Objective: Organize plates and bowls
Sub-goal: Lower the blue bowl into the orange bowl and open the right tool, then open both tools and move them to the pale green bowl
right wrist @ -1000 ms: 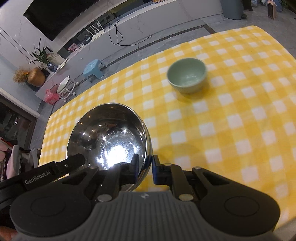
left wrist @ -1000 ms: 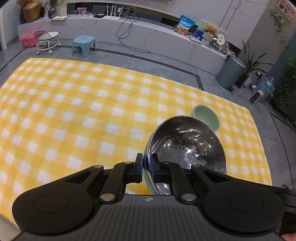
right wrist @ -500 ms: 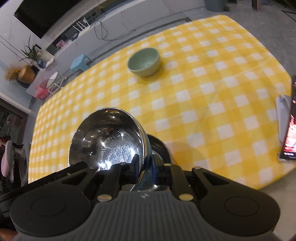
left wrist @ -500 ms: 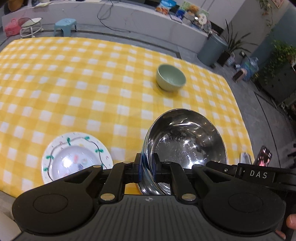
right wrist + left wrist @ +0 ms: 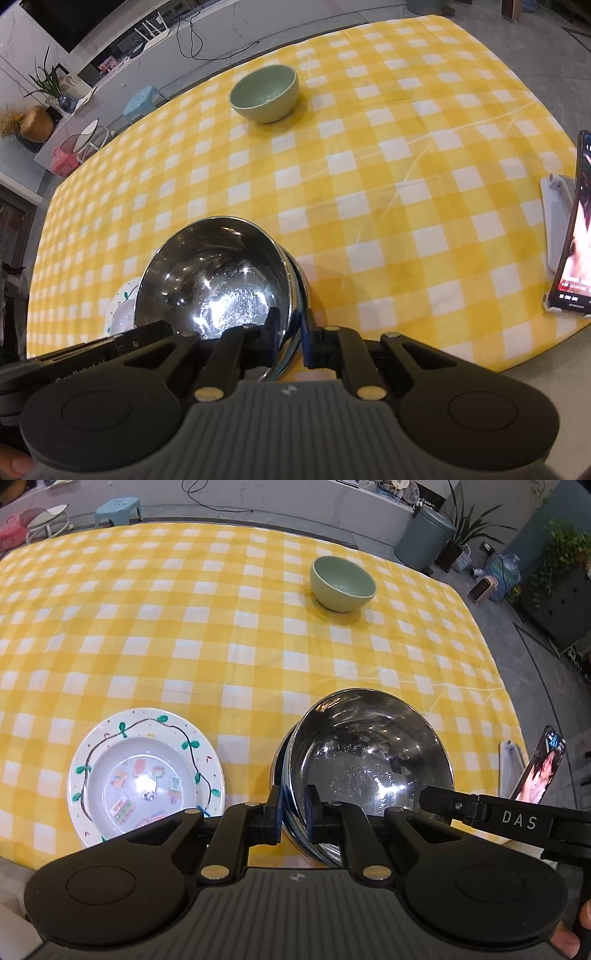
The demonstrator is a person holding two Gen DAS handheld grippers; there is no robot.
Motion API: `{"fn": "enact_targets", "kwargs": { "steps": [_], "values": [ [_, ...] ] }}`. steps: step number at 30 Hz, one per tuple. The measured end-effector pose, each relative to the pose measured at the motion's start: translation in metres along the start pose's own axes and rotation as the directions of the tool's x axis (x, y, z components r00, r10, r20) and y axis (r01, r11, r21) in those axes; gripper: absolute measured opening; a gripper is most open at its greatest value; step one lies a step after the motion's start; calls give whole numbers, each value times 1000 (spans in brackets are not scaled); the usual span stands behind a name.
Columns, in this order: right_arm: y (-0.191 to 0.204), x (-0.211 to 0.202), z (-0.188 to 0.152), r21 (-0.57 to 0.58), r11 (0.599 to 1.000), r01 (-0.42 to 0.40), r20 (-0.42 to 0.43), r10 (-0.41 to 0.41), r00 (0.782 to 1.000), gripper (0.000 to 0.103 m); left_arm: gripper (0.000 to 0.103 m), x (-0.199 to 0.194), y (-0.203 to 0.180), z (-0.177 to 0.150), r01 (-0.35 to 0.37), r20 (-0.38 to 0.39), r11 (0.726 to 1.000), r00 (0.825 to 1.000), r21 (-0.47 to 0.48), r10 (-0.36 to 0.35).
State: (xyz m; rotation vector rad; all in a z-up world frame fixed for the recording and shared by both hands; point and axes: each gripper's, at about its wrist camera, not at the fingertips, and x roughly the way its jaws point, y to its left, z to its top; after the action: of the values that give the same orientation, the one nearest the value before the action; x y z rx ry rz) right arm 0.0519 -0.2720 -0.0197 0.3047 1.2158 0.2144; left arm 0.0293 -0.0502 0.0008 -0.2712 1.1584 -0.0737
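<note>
Two steel bowls (image 5: 369,768), nested, sit at the tabletop's (image 5: 184,627) near edge, left gripper (image 5: 293,812) and right gripper (image 5: 290,338) clamped on opposite rims. Painted plate (image 5: 146,779) left, newly in view; green bowl (image 5: 342,583) far; phone (image 5: 576,229) right. "DAS" marks one arm.

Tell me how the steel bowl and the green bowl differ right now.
The steel bowl is shiny metal; the green bowl is matte, pale green. The steel bowl looks wider. Both tongs, left and right, clamp its rim, while the green bowl stands untouched farther back. Both are upright and empty.
</note>
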Motion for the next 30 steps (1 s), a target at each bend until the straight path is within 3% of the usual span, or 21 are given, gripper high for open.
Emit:
{"fn": "enact_targets", "kwargs": {
  "steps": [22,27,30],
  "values": [
    [4,4,1,-55,998,26,22,-25,999,14,13,6,-7,7,-40,20,995,999,87,38],
    [6,0,3,-68,997,28,32,-26,999,20,27,2,-3,10,-29,37,995,999,90,26],
    [5,-3,5,-72,997,29,48,-26,998,22,27,-2,-1,12,-19,61,996,998,92,13]
  ]
}}
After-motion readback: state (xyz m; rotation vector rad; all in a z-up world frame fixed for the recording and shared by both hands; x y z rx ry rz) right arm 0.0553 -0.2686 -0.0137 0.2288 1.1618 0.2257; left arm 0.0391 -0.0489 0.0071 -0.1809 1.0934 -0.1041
